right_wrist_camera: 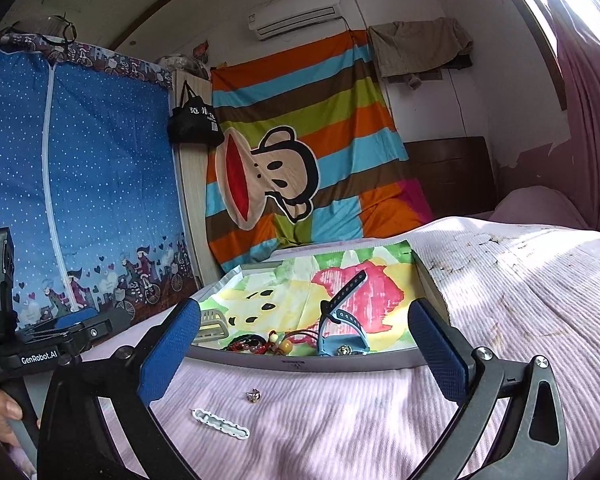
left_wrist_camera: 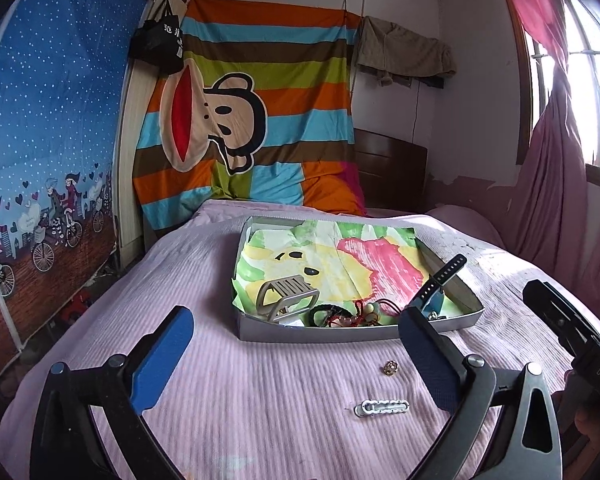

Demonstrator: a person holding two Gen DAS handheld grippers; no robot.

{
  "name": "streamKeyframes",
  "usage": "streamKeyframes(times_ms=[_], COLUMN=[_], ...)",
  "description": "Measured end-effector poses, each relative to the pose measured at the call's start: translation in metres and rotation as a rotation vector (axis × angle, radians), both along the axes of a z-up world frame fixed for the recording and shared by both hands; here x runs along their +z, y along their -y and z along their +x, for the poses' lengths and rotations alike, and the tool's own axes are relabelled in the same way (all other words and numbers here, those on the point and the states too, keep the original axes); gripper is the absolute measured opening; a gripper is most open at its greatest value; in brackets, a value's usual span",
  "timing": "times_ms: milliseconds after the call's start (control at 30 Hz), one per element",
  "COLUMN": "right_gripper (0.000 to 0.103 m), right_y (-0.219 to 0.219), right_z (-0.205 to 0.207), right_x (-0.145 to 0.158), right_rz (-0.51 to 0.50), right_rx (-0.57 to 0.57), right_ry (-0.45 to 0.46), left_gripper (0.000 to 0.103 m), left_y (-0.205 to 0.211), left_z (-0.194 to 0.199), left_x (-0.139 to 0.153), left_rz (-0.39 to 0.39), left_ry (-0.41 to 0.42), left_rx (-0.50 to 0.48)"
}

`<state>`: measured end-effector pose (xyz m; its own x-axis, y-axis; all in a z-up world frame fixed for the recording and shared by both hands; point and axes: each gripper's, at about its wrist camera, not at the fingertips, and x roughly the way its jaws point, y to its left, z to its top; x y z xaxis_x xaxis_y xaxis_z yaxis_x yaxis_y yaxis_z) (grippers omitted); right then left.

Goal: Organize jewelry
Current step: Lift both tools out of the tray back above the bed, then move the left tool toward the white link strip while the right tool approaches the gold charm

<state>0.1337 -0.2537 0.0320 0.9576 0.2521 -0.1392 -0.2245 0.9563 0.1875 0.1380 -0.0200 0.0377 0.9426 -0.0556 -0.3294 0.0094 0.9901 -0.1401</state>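
Note:
A shallow grey box (left_wrist_camera: pixel 340 335) (right_wrist_camera: pixel 340 363) lined with a colourful drawing sits on the pink bed. Inside lie a grey hair claw (left_wrist_camera: pixel 286 294) (right_wrist_camera: pixel 211 322), beaded bracelets with red cord (left_wrist_camera: pixel 356 313) (right_wrist_camera: pixel 268 342) and a blue watch with a dark strap (left_wrist_camera: pixel 440 280) (right_wrist_camera: pixel 342 320). On the bedspread in front of the box lie a small gold ring (left_wrist_camera: pixel 390 367) (right_wrist_camera: pixel 253 395) and a white hair clip (left_wrist_camera: pixel 382 407) (right_wrist_camera: pixel 220 423). My left gripper (left_wrist_camera: pixel 296 356) is open and empty above them. My right gripper (right_wrist_camera: pixel 304 352) is open and empty, to the right.
A striped monkey blanket (left_wrist_camera: pixel 240 120) hangs at the head of the bed. A blue fabric wardrobe (left_wrist_camera: pixel 48 160) stands to the left. Pink curtains (left_wrist_camera: pixel 552 160) and a window are to the right. The left handle (right_wrist_camera: pixel 4 320) shows in the right wrist view.

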Motion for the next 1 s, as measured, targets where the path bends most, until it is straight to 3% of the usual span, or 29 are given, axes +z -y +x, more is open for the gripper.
streamKeyframes(times_ms=[600,900,1000], right_gripper=[0.102,0.102,0.101], right_y=[-0.014,-0.017,-0.019], right_z=[-0.011,0.009,0.015], right_x=[-0.017,-0.028,-0.032], right_rz=[-0.05,-0.104,-0.11], right_rx=[-0.002,0.034,0.052], right_ry=[-0.059,-0.155,-0.18], left_gripper=[0.103,0.102,0.092], left_y=[-0.008,0.0,0.006], left_z=[-0.026,-0.007,0.0], left_x=[-0.02,-0.03,-0.033], left_rz=[0.031,0.051,0.053], left_ry=[-0.023,-0.121,-0.156], left_rx=[0.003,-0.089,-0.146])
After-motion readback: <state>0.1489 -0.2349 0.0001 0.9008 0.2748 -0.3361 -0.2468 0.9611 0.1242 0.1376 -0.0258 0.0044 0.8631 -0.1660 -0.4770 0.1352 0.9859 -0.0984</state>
